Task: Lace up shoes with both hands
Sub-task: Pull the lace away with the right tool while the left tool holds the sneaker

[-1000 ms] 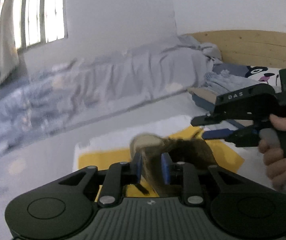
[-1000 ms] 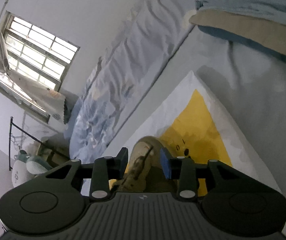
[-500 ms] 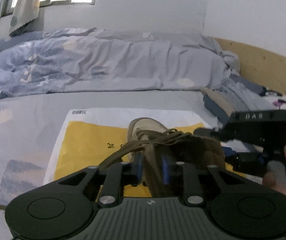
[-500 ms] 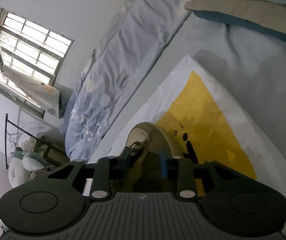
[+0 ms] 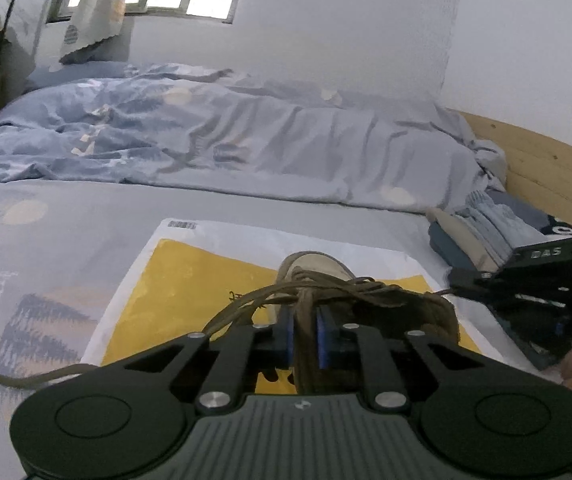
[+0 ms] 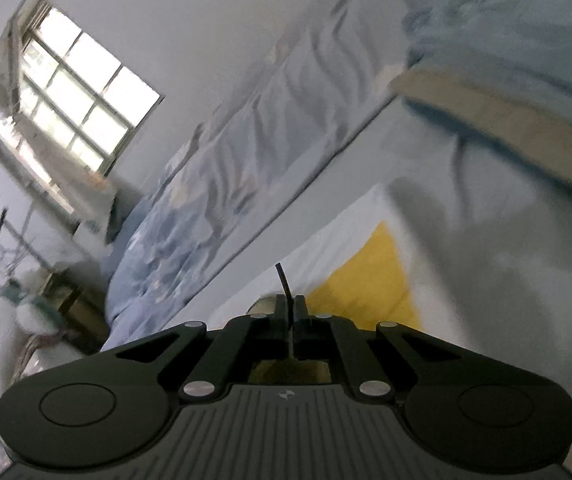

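Since a second ago the right gripper (image 6: 290, 322) has closed from a wide gap down to nearly nothing, pinching the stiff dark tip of the lace (image 6: 283, 280), which pokes out past its pads; the left wrist view has also swung level, so the window now sits high in its picture. The left gripper (image 5: 305, 338) has just been narrowing too, and its blue pads press on a brown upright strip at the shoe's opening, the tongue or bunched lace, I cannot tell which. The shoe (image 5: 327, 300) stands on the yellow-and-white bag (image 5: 190, 276) lying on the bed (image 5: 98, 216), toe pointing away from the left camera, with a loose lace end trailing off to the left across the sheet. The main risk, as I judge it, is the thin tip slipping out of the right grip under a pull, since so little of it is caught. A hard tug could also drag the light shoe across the slick bag, or tighten the crossed laces into a snag.
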Available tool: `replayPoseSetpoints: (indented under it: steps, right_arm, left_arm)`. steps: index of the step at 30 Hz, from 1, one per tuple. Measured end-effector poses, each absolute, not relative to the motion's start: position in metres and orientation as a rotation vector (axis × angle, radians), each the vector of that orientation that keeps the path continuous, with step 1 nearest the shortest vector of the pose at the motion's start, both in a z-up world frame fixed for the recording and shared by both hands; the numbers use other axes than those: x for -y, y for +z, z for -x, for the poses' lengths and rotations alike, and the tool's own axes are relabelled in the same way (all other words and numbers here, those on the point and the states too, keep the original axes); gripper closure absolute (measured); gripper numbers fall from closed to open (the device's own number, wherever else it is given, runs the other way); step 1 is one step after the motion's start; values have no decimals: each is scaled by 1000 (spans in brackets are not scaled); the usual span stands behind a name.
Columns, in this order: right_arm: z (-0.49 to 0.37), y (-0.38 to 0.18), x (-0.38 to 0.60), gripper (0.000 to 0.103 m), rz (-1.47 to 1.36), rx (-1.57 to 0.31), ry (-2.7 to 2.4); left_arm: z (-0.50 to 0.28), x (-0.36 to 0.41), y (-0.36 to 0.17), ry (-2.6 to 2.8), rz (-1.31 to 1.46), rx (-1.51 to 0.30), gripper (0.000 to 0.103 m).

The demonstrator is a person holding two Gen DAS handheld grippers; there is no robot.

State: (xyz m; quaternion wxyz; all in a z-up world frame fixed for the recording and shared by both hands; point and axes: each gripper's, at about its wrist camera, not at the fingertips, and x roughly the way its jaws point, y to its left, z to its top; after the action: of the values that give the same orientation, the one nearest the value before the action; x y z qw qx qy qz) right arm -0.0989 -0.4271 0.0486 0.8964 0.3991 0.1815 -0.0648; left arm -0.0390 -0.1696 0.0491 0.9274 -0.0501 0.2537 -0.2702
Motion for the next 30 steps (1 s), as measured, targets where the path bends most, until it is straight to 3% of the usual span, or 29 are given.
replayPoseSetpoints:
  steps: [10, 30]
  right_arm:
    - [134, 73, 481, 101, -777, -238, -318]
    - [187, 72, 529, 101, -772, -210, -580]
  left_arm:
    - [36, 168, 47, -552, 140, -523, 92]
    - [31, 165, 47, -555, 195, -548, 92]
